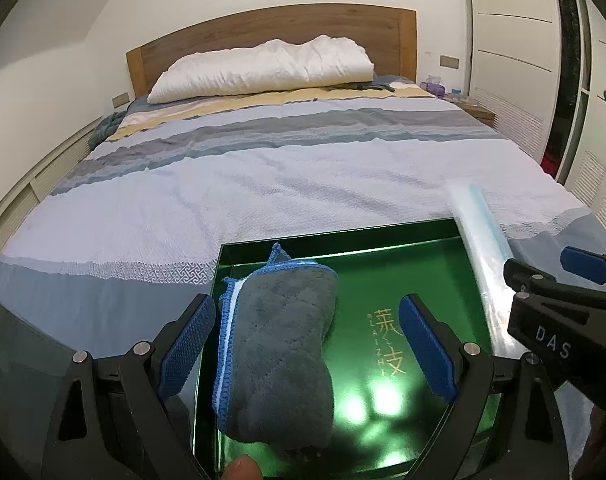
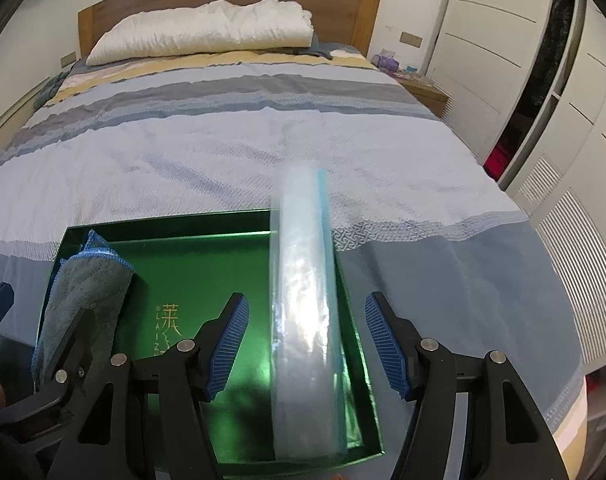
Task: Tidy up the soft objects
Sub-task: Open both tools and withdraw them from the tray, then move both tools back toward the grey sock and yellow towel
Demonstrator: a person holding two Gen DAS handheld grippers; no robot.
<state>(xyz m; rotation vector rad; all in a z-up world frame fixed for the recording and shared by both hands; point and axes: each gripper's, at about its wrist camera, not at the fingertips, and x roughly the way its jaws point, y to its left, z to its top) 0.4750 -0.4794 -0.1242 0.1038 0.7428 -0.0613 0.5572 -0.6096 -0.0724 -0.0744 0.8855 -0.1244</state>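
Left wrist view: my left gripper (image 1: 307, 354) jaws apart, straddling rolled grey towel (image 1: 277, 356) in green tray (image 1: 403, 240) on bed (image 1: 263, 184); soft, light, take mid-roll. Right gripper (image 2: 306, 350) jaws apart around plastic-wrapped bundle (image 2: 303, 300) on tray's right edge; likely slippery.

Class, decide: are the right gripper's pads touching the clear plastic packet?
Apart. The right wrist view shows the right gripper open, green tray visible between each pad and the plastic packet.
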